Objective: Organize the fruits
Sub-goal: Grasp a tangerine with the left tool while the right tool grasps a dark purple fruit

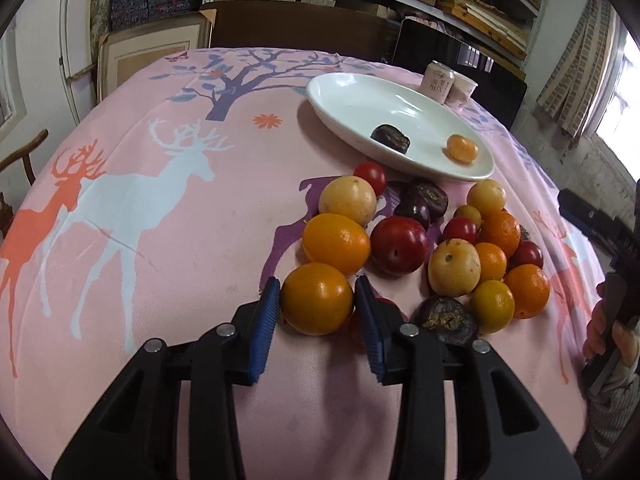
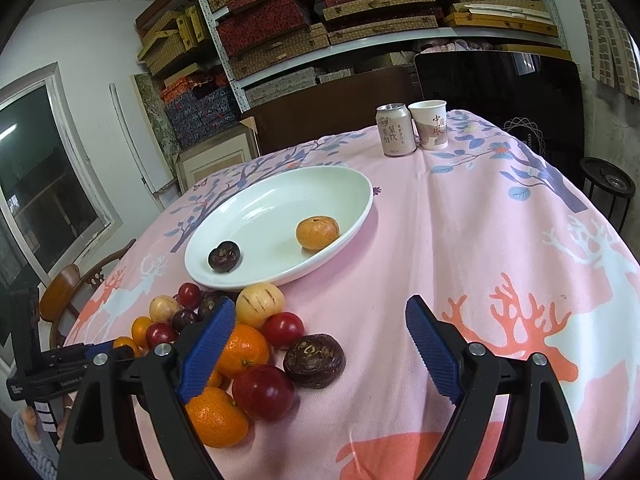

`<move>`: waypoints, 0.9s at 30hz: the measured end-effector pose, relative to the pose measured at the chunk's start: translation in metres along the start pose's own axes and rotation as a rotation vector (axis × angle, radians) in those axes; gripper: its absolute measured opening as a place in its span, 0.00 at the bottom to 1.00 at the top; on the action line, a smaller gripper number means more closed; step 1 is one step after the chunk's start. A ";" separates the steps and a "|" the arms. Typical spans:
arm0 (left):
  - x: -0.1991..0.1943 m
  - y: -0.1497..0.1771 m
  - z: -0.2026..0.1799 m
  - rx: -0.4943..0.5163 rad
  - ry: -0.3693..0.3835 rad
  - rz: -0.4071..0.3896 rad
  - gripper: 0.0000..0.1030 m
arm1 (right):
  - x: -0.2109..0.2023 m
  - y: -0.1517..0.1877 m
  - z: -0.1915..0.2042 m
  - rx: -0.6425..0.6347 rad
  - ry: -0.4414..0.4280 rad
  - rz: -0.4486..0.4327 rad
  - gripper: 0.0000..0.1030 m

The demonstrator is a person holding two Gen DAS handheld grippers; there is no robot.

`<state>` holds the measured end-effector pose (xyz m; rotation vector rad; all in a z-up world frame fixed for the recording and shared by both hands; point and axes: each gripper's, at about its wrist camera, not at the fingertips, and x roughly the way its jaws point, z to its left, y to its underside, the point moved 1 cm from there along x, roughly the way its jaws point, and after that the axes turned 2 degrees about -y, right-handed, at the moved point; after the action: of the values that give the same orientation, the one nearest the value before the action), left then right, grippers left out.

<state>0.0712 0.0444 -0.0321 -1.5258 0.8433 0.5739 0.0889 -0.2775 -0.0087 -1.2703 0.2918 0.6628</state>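
A pile of fruit lies on the pink deer-print cloth (image 1: 160,264): oranges, red plums, yellow and dark fruits. My left gripper (image 1: 316,285) is shut on the nearest orange (image 1: 317,305), a blue pad pressing each side; the orange rests on the cloth. Behind the pile stands a white oval plate (image 1: 352,96) holding a dark fruit (image 1: 390,139) and a small orange (image 1: 462,147). In the right wrist view my right gripper (image 2: 320,304) is open above the cloth with nothing between its fingers. Its left finger (image 2: 208,348) overlaps the pile's right side, beside an orange (image 2: 245,350) and a flat dark fruit (image 2: 314,360).
A drink can (image 2: 395,130) and a paper cup (image 2: 430,124) stand at the table's far edge behind the plate (image 2: 280,200). A wooden chair (image 2: 68,292) sits beyond the left edge. Shelves of boxes fill the back wall. A hand (image 1: 600,320) holds the right gripper's handle.
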 end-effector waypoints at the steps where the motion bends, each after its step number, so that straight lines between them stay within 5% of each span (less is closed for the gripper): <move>1: -0.001 -0.001 0.005 -0.020 -0.028 -0.011 0.37 | 0.001 0.001 0.000 -0.003 0.004 0.009 0.85; 5: -0.002 -0.003 0.019 -0.081 -0.065 -0.021 0.36 | 0.015 0.009 -0.002 -0.012 0.058 0.092 0.85; 11: -0.001 -0.004 0.010 -0.027 -0.114 -0.028 0.37 | 0.033 0.018 -0.006 -0.033 0.138 0.189 0.75; 20: 0.001 -0.004 0.011 -0.024 -0.117 -0.022 0.37 | 0.048 0.012 -0.006 -0.105 0.017 0.295 0.77; 24: 0.001 -0.004 0.012 -0.032 -0.111 -0.020 0.37 | 0.043 -0.001 -0.029 -0.115 0.160 0.234 0.78; 27: 0.002 -0.005 0.011 -0.034 -0.109 -0.018 0.37 | 0.031 0.001 -0.036 -0.069 0.101 0.213 0.75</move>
<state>0.0777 0.0552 -0.0326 -1.5175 0.7391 0.6546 0.1181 -0.3021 -0.0376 -1.3526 0.4962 0.7959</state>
